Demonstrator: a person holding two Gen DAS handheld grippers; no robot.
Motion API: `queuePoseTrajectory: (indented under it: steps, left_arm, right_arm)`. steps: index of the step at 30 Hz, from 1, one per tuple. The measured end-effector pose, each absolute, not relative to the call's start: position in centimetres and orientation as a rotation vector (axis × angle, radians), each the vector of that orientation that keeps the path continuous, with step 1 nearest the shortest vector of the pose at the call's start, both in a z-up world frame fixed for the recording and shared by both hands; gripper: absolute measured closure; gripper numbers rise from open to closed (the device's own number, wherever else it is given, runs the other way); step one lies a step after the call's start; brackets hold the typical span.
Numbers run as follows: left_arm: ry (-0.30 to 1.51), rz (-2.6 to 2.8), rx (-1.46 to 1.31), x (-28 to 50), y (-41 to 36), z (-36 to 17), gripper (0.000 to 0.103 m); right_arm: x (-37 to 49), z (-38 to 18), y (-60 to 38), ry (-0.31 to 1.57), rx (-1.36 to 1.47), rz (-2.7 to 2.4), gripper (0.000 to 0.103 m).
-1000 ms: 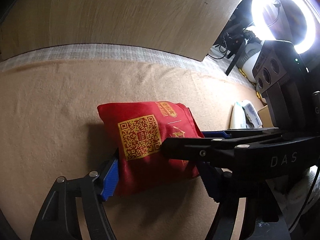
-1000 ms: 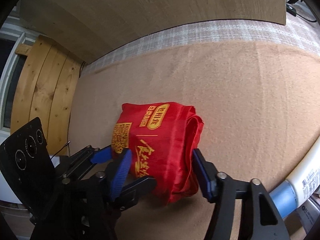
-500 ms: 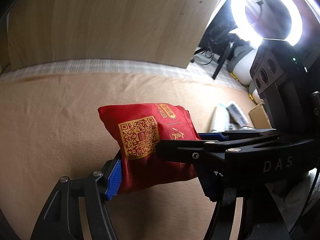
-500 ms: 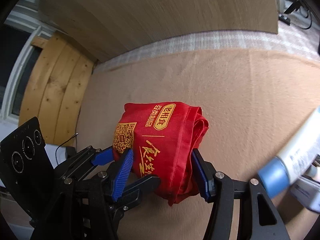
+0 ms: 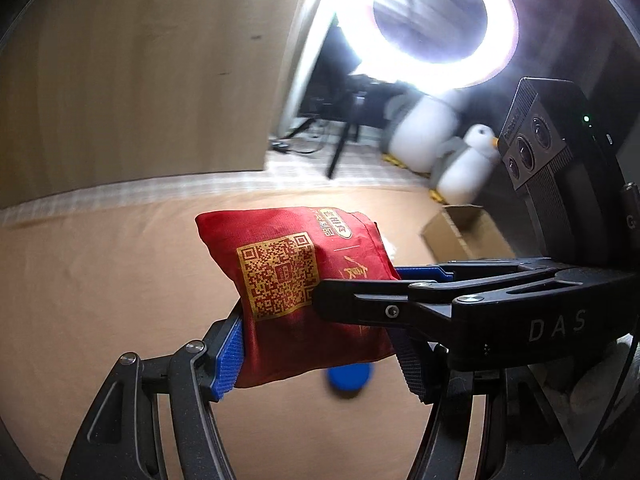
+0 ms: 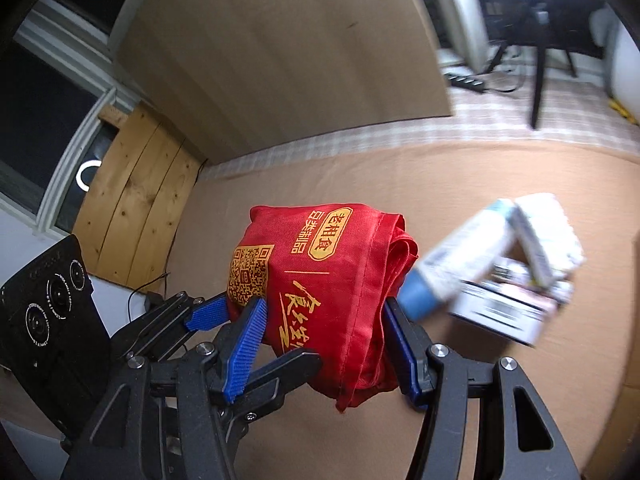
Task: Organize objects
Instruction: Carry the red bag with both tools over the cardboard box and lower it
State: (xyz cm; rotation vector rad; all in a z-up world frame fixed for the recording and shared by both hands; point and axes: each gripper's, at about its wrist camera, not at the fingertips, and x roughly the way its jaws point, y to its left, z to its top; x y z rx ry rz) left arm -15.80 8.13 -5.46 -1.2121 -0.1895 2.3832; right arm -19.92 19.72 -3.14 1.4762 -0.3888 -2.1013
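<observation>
A folded red cloth bag (image 5: 296, 280) with a gold QR code and gold lettering is held in the air above the tan blanket (image 5: 100, 280). My left gripper (image 5: 320, 356) is shut on its lower part. My right gripper (image 6: 324, 344) is shut on the same red bag (image 6: 320, 280), crossing the left gripper from the side; its black body (image 5: 480, 304) shows in the left wrist view. Both grip the bag together, clear of the surface.
A white tube with a blue cap (image 6: 452, 268) and several boxes (image 6: 508, 312) lie to the right on the blanket. An open cardboard box (image 5: 464, 232), two plush penguins (image 5: 464, 168), a tripod and a bright ring light (image 5: 436, 20) stand beyond. A wooden board (image 6: 280, 60) rises behind.
Both grippers have lifted the red bag off the blanket and swung it to the right. The tube, boxes and ring light have come further into view.
</observation>
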Motion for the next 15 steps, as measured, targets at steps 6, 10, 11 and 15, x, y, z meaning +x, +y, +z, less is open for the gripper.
queuePoseTrajectory:
  steps: [6, 10, 11, 15]
  left_arm:
    - [-0.158, 2.332, -1.18, -15.7, 14.7, -4.6, 0.034]
    - [-0.142, 2.286, -1.165, -15.8, 19.7, -4.3, 0.034]
    - [-0.14, 2.275, -1.161, -15.9, 21.2, -4.3, 0.034]
    - [-0.13, 2.232, -1.154, -16.3, 25.8, -4.5, 0.034]
  right_arm:
    - [-18.5, -2.1, 26.4, -0.403, 1.459, -2.174, 0.048]
    - [-18.0, -1.8, 30.7, -0.418, 1.462, -2.219, 0.048]
    - [-17.9, -1.8, 31.8, -0.423, 1.463, -2.231, 0.048]
    - [-17.2, -2.0, 36.4, -0.431, 1.474, -2.279, 0.048]
